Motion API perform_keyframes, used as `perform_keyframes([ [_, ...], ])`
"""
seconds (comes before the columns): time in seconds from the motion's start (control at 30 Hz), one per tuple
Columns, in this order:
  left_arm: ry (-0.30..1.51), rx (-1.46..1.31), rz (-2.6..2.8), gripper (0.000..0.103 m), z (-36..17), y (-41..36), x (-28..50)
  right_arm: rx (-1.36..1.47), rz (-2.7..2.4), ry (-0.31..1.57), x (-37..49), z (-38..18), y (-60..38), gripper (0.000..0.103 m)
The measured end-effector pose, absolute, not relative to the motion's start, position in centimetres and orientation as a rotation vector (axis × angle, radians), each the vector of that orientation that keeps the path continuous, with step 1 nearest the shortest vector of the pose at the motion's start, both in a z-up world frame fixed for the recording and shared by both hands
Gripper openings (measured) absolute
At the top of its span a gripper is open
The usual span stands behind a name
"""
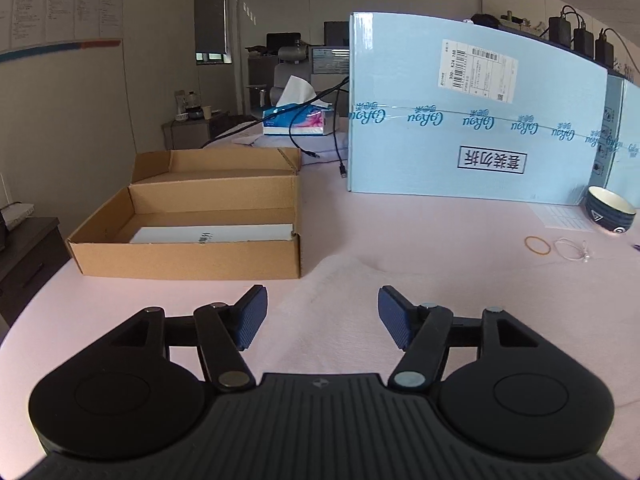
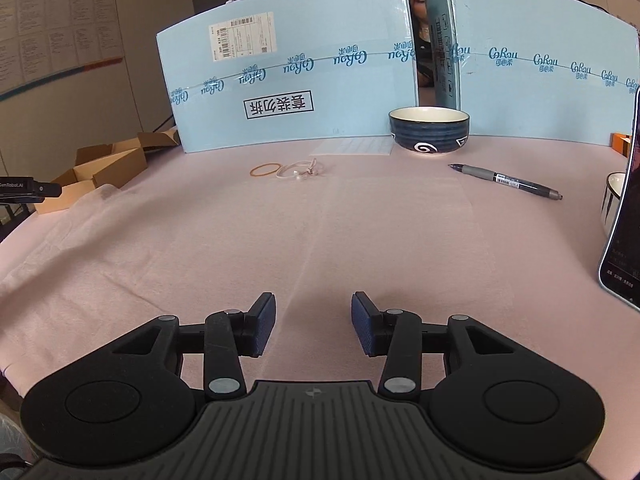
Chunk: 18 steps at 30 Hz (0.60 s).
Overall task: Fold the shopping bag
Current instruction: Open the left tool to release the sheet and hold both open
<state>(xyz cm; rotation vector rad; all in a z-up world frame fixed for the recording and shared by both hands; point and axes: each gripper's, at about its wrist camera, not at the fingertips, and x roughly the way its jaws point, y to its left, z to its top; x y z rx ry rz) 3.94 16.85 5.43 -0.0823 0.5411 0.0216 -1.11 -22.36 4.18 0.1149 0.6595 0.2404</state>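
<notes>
1. Left wrist view: the left gripper (image 1: 322, 316) hangs low over a pink-covered table (image 1: 440, 232), its jaws standing wide apart with nothing between the blue pads (image 1: 253, 318). Just beyond the fingertips lies the shopping bag (image 1: 340, 280), a pale pink sheet of soft fabric, nearly the colour of the table, flat with one raised ripple at its far edge. An open cardboard box (image 1: 192, 256) sits just beside the bag on the left; a tall light-blue carton (image 1: 460, 128) stands behind.

2. Right wrist view: the right gripper (image 2: 313, 322) also points down at the table, its jaws moderately parted and empty. The bag (image 2: 100, 256) spreads across the left and centre of this view, with a faint straight crease running away from between the fingers. Well beyond it lie a rubber band (image 2: 265, 169), a blue bowl (image 2: 429, 130) and a pen (image 2: 506, 181).

3. Judgement: the bag rests flat and neither claw holds it, so a fold looks either just released or about to begin. The next move calls for pinching an edge or corner with each claw and carrying it across evenly.
</notes>
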Motion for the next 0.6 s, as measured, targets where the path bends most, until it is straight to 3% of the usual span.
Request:
perform_keyframes([
  [0.27,0.577,0.028,-0.091,0.059,2.3,11.7,1.9,0.06,0.203,0.625,-3.0,3.9,-23.1,0.046],
  [0.6,0.624,0.026,0.026,0.062,-0.1,14.7,-0.2,0.031,0.163,0.59,-5.1,3.6,-24.1,0.061],
])
